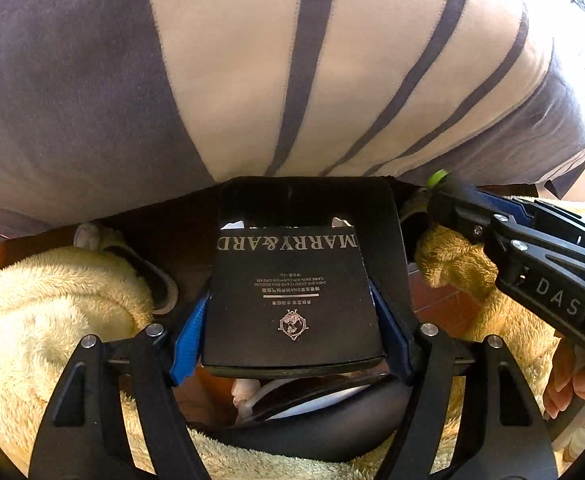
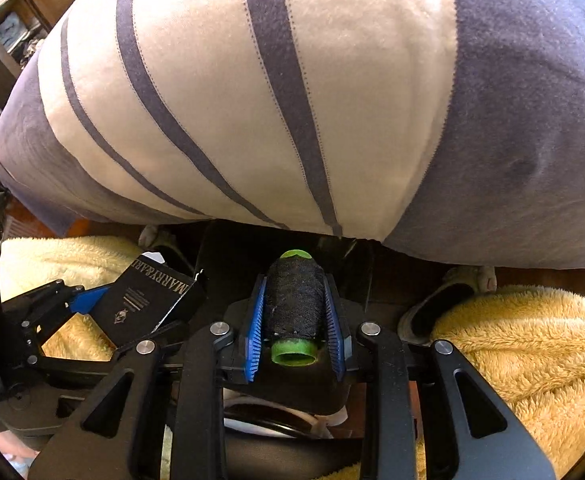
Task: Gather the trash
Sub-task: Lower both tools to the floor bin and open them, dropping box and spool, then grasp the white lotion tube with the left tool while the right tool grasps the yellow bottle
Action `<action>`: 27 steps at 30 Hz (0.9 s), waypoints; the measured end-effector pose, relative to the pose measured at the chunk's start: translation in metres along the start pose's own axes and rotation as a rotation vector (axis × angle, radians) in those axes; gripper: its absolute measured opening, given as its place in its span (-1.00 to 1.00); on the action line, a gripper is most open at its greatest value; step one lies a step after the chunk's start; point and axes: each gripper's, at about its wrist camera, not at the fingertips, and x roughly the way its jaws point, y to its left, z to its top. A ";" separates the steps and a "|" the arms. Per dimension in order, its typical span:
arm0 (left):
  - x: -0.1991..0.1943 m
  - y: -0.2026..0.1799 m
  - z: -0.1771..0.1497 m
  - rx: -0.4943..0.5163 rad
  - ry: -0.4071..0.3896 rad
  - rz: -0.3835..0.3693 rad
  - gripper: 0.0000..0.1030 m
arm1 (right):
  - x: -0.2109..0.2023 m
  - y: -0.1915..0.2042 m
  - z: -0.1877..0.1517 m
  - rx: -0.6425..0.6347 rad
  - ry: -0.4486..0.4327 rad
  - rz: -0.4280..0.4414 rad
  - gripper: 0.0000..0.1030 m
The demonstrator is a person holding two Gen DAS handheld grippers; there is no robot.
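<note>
The left gripper (image 1: 292,312) holds a black carton (image 1: 292,300) printed "MARRY&ARD", its jaws set wide and pressing on the carton's 2 sides. The right gripper (image 2: 295,316) has a spool of black thread (image 2: 292,304) on a green core between its narrow jaws; whether the pads (image 2: 254,336) press on it I cannot tell. Both hang over an open black bin (image 2: 292,388) below a striped cushion (image 2: 252,100).
</note>
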 end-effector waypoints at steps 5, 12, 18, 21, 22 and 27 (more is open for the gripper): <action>-0.004 -0.001 -0.001 0.002 -0.014 0.007 0.54 | -0.006 -0.005 0.004 0.017 -0.018 0.003 -0.10; -0.032 -0.008 0.001 0.025 -0.093 0.048 0.72 | -0.033 -0.004 0.009 0.015 -0.096 -0.033 0.22; -0.068 -0.009 0.005 0.036 -0.191 0.083 0.77 | -0.076 0.001 0.015 0.001 -0.202 -0.074 0.54; -0.090 -0.010 0.006 0.032 -0.245 0.093 0.79 | -0.097 0.003 0.015 0.001 -0.257 -0.082 0.68; -0.097 -0.010 0.007 0.031 -0.262 0.097 0.79 | -0.103 0.003 0.015 0.001 -0.273 -0.085 0.69; -0.129 -0.014 0.013 0.045 -0.345 0.126 0.79 | -0.131 0.000 0.025 0.003 -0.353 -0.107 0.71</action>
